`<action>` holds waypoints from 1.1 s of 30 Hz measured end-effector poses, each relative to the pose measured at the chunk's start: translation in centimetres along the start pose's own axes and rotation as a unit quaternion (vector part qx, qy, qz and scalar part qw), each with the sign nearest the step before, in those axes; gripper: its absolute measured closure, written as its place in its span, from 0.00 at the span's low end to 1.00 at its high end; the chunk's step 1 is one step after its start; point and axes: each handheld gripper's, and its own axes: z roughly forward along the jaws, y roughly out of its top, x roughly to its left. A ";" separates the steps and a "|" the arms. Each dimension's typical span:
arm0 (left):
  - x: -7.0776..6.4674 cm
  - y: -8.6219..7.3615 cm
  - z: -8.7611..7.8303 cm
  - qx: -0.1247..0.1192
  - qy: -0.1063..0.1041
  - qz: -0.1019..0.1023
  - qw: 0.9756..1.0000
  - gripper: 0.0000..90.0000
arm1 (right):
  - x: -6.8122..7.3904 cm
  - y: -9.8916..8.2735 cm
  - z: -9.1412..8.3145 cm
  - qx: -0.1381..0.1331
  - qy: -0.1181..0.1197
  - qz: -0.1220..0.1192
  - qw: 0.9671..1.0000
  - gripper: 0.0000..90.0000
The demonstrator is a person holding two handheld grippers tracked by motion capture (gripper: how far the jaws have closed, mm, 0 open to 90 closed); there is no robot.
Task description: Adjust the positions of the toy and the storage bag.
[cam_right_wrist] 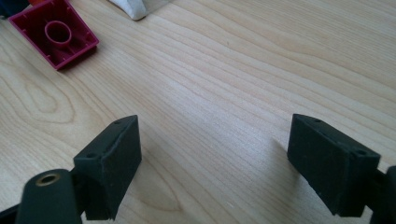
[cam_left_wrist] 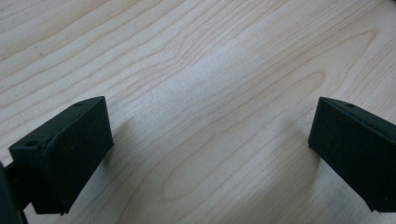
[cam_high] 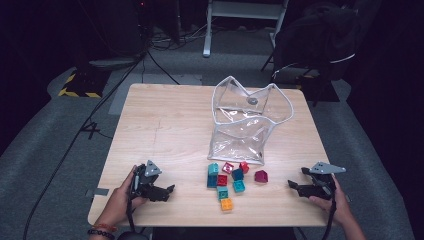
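A clear plastic pouch [cam_high: 247, 122] with a white rim lies on the far half of the wooden table [cam_high: 165, 125]. Just in front of it sit several toy bricks: teal [cam_high: 213, 170], red [cam_high: 222, 180], a dark red one [cam_high: 260, 176] and an orange one [cam_high: 226, 204]. My left gripper [cam_high: 167, 191] rests near the front left, open, with bare wood between its jaws. My right gripper [cam_high: 292, 186] rests near the front right, open and holding nothing. The dark red brick [cam_right_wrist: 56, 35] lies upside down beyond its jaws, with the pouch corner [cam_right_wrist: 133, 8] behind it.
Beyond the table stand a dark chair [cam_high: 320, 37] with clothing on it and a white frame leg [cam_high: 207, 30]. Cables [cam_high: 90, 125] run over the grey floor at the left. Bare tabletop spreads over the left half.
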 end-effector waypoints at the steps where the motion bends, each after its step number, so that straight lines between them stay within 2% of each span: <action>1: -0.1 0.2 0.2 0.000 0.005 -0.007 1.000 0.00 | 0.0 0.0 0.0 0.000 0.000 0.000 1.000 0.20; 3: -0.3 0.5 0.5 -0.001 0.014 -0.020 1.000 0.00 | 0.0 0.0 0.0 0.000 0.000 0.001 1.000 0.20; 6: -0.5 0.6 0.6 -0.001 0.016 -0.021 1.000 0.00 | 0.1 0.0 0.0 0.000 -0.002 0.002 1.000 0.20; 8: -0.5 0.5 0.4 -0.001 0.003 -0.003 1.000 0.00 | 0.2 0.0 -0.1 0.000 -0.004 0.003 1.000 0.22; 10: -0.6 0.3 0.4 -0.001 -0.010 0.006 1.000 0.00 | 0.2 0.0 -0.1 -0.001 0.001 -0.001 1.000 0.24; 14: -0.5 0.3 0.3 0.000 -0.031 0.034 0.999 0.00 | 0.3 0.1 -0.1 0.000 0.004 -0.009 1.000 0.26; 16: -0.5 0.4 0.3 0.000 -0.032 0.035 0.999 0.00 | 0.3 0.2 -0.2 -0.002 0.005 -0.017 1.000 0.31; 18: -0.5 0.4 0.4 0.000 -0.034 0.035 0.999 0.00 | 0.3 0.2 -0.4 -0.017 0.015 -0.025 0.999 0.37; 20: -0.4 0.4 0.4 0.001 -0.036 0.038 0.999 0.00 | 0.3 0.2 -0.6 -0.025 0.031 -0.013 0.999 0.37; 24: -0.4 0.4 0.4 0.001 -0.036 0.039 0.999 0.00 | 1.2 0.7 -0.5 -0.034 0.040 -0.016 0.998 0.37; 30: -0.4 0.3 0.3 0.001 -0.037 0.042 0.998 0.01 | 3.4 2.2 0.3 -0.055 0.075 -0.049 0.994 0.37; 33: -0.3 0.3 0.3 0.001 -0.039 0.043 0.998 0.00 | 4.5 2.6 0.9 -0.053 0.090 -0.062 0.993 0.37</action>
